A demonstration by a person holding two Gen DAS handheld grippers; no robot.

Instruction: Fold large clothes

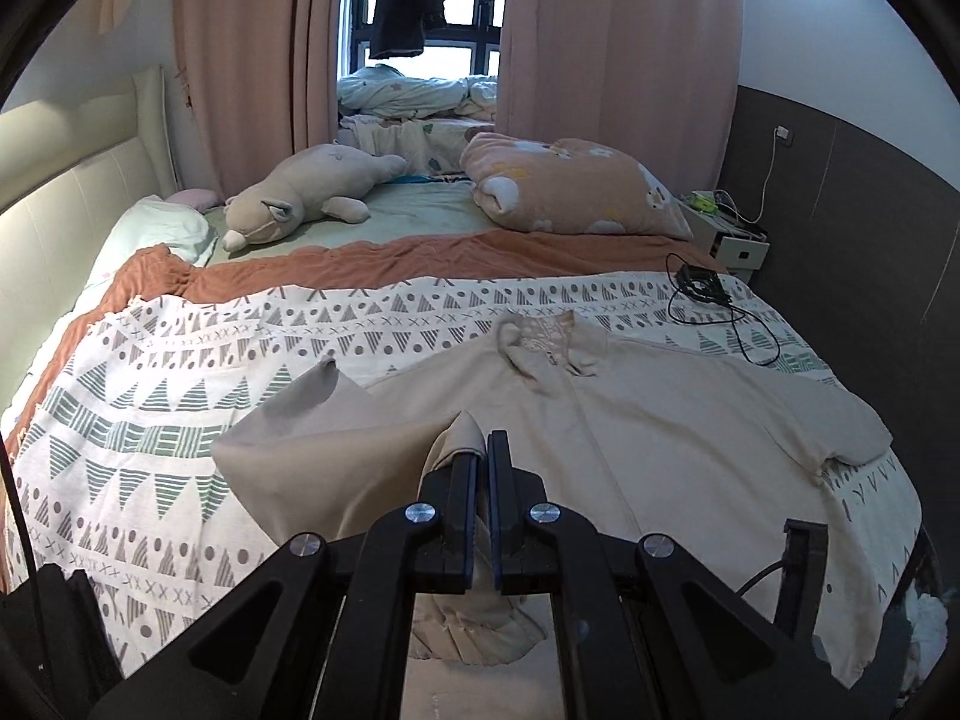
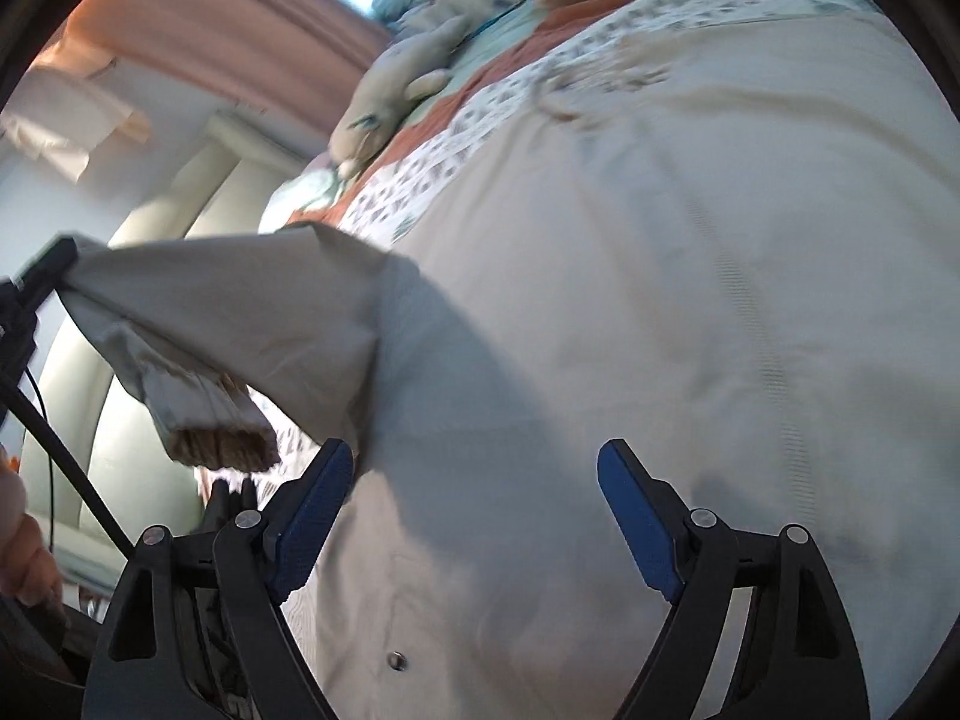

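The beige coat point(image 1: 630, 414) lies spread on the bed point(image 1: 180, 408), its sleeve point(image 1: 336, 456) lifted in the left gripper point(image 1: 483, 450)'s tight pinch while the right gripper point(image 2: 474, 480) hovers spread above it; that shallow pinch could slip, dropping the fold crooked.

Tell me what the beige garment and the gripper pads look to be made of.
Beige garment: looks like a matte woven cloth, perhaps cotton; it drapes in soft folds, has a metal snap and a quilted-looking cuff lining. Pads on the right gripper: blue, finely textured, probably rubber, set on black, likely plastic, fingers. The left gripper pinches the sleeve.
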